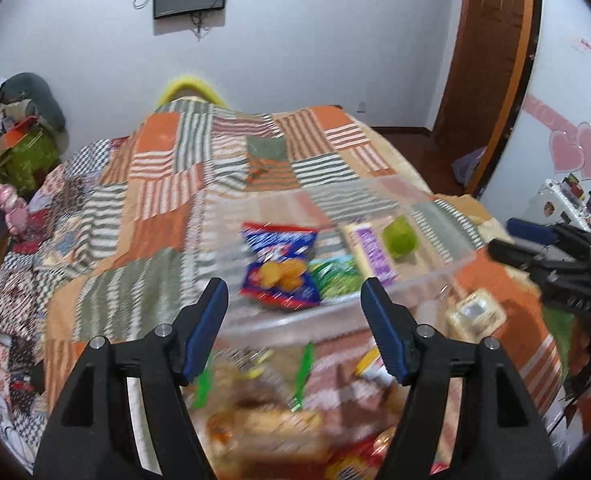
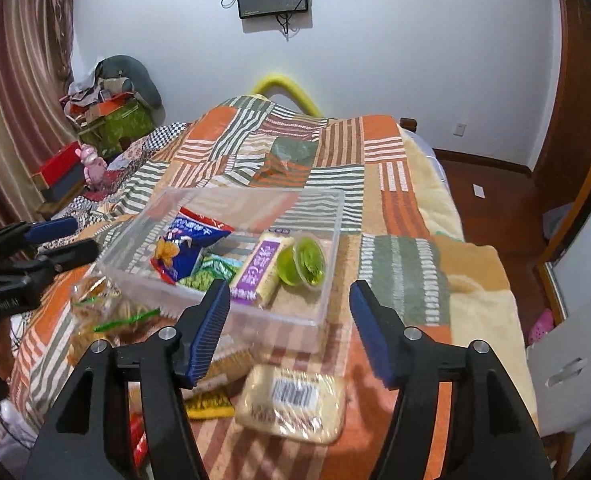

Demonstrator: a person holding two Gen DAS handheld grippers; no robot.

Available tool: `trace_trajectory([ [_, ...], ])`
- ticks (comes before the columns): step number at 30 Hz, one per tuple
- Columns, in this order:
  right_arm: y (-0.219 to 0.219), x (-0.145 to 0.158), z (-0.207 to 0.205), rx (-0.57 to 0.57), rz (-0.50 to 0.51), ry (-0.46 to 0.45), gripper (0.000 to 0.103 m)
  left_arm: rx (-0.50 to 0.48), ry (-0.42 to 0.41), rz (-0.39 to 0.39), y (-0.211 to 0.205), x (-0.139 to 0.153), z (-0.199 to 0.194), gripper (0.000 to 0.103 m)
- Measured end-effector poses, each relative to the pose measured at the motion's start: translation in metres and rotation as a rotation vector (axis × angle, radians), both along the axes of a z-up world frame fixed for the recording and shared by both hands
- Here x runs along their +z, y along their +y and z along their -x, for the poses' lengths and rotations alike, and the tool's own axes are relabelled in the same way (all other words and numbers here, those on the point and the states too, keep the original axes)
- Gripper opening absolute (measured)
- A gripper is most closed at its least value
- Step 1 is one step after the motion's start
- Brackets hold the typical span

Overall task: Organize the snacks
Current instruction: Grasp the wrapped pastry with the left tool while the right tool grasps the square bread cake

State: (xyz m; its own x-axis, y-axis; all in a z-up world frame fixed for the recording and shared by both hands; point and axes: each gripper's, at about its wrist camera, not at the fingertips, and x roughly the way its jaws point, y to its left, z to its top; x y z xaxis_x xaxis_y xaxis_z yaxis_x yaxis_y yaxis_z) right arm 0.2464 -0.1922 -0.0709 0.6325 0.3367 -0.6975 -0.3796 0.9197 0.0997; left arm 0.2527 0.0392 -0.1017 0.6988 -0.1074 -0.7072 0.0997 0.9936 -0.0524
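Snacks already gathered sit in the clear plastic bin [image 2: 327, 240] on the patchwork quilt [image 2: 395, 152]: a blue chip bag [image 2: 187, 246] at its left, a green packet [image 2: 211, 274] beside that, a cream bar with a purple label [image 2: 255, 270], and a green jelly cup [image 2: 303, 260] tipped on its side at the bin's right. We judge the bin serves as the collecting point, with loose items waiting in front of it. Just in front of the bin lies a pale wrapped snack with a barcode [image 2: 291, 404]; to the bin's front left lies a heap of clear-bagged biscuits [image 2: 107, 312].

Our right gripper [image 2: 289, 328] hangs above the barcode snack, fingers spread, holding nothing. Our left gripper [image 1: 295, 330] hovers over the biscuit heap, fingers likewise spread and empty.

Writing on the packets is too blurred to read; the left gripper's body shows faint lettering we cannot make out reliably.
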Motion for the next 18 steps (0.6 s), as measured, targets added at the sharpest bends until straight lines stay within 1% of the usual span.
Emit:
trace_trajectory([
  [3,-0.004,-0.005,0.007,-0.007,-0.001,0.012,0.063,0.037,0.011,-0.004,0.019,-0.007,0.012,0.073],
  [6,-0.007,-0.014,0.012,-0.014,-0.009,0.045,0.064,0.073,0.042,0.014,0.041,-0.019,0.023,0.077],
  [8,-0.008,-0.022,0.015,-0.017,-0.006,0.068,0.067,0.094,0.055,0.014,0.051,-0.028,0.030,0.079],
  [10,-0.008,-0.029,0.017,-0.024,-0.008,0.085,0.081,0.119,0.072,0.011,0.062,-0.036,0.035,0.081],
  [12,-0.009,-0.035,0.022,-0.043,-0.006,0.091,0.086,0.140,0.089,0.014,0.071,-0.045,0.040,0.082],
  [16,-0.011,-0.047,0.022,-0.068,-0.007,0.131,0.086,0.179,0.120,0.024,0.088,-0.063,0.044,0.084],
  [18,-0.013,-0.052,0.023,-0.076,-0.014,0.149,0.086,0.204,0.145,0.044,0.098,-0.075,0.043,0.084],
])
